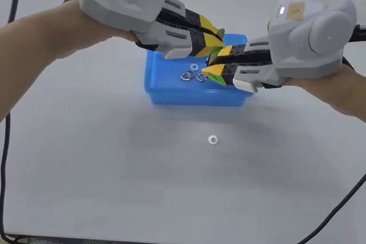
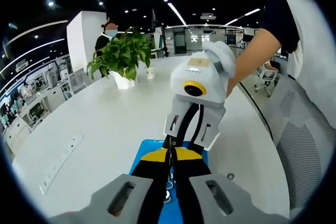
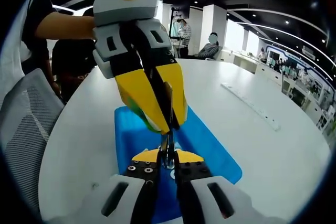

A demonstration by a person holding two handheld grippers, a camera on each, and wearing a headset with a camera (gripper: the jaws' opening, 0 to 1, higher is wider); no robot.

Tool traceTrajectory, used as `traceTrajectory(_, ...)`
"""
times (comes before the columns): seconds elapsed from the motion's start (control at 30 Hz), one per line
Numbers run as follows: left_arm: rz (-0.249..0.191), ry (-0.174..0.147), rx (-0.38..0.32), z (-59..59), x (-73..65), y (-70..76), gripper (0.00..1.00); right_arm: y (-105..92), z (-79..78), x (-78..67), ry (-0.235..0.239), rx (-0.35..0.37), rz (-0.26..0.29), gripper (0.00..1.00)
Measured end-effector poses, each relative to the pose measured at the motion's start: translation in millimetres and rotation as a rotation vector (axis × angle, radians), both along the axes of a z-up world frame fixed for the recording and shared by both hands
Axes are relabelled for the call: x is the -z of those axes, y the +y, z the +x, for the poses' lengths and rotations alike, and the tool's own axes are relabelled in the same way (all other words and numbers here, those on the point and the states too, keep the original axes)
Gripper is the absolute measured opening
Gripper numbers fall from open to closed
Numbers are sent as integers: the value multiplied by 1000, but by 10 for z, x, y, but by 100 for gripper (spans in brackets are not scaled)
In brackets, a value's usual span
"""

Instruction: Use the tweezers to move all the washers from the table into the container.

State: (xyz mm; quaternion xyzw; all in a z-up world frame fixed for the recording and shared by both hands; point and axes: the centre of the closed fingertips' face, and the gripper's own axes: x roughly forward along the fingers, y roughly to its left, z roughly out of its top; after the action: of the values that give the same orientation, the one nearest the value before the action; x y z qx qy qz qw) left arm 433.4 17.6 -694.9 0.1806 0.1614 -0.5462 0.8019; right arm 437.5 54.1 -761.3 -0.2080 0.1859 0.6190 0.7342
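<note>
We see the shallow blue rectangular plastic container (image 1: 194, 96) resting on the pale grey surface (image 1: 103, 170), and both grippers meet nose to nose above its open top. The left gripper (image 1: 220, 37) reaches in over the container's far rim, and the right gripper (image 1: 214, 61) comes in over its right-hand end. In the right gripper view the slim metal tweezers (image 3: 166, 142) stand as a thin strip running from one gripper to the other. The right gripper's black, yellow-tipped fingers are drawn together on its lower part, and the left gripper's yellow fingers are pressed together on its upper part. Whether the tip of the tweezers carries anything we cannot tell.

A small cluster of silver metal ring washers (image 1: 192, 74) lies on the container's floor, just below and beside the right fingers, apart from them. One more silver washer (image 1: 213, 139) lies flat on the surface outside the container — on its near side, well apart from its front wall and from both pairs of fingers.
</note>
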Motion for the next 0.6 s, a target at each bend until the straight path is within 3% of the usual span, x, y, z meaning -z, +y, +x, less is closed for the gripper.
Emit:
traceTrajectory(0.17, -8, -18, -6, 36, -22, 16, 6, 1, 13, -30, -14, 5, 0, 12)
traceTrajectory(0.33, -4, -22, -14, 65, -10, 40, 6, -8, -34, -14, -13, 0, -20, 20)
traceTrajectory(0.6, -28, -42, -41, 110, -162, 118, 6, -116, 15, -130, -18, 60, 0, 26)
